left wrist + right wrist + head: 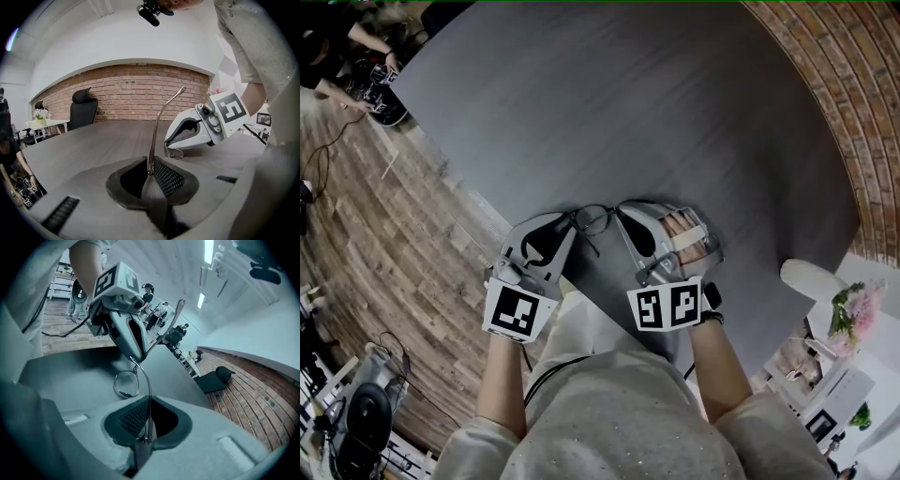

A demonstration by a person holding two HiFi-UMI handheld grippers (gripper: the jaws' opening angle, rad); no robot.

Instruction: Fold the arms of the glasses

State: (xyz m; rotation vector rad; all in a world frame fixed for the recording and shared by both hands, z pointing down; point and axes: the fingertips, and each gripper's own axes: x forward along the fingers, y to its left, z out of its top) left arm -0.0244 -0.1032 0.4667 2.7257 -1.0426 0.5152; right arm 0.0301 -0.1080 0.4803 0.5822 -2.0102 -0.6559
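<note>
One pair of thin, round-lensed metal-frame glasses (593, 220) sits between two hand-held grippers, by the rim of the one dark grey round table (628, 103) near 6 o'clock in the head view. Whether the glasses touch the tabletop cannot be told. The left gripper (150, 172), at 9 o'clock of the lens, has its jaws pinched tight on one slim first glasses arm (161, 117), which rises toward 1 o'clock. The right gripper (149, 423), at 3 o'clock, is clamped just as fully on the second glasses arm (146, 380), which curves up to one round lens (126, 383). Two cubes show: the left marker cube (520, 311) and the right marker cube (667, 306). One black office chair (83, 110) stands at 10 o'clock in the left gripper view.
</note>
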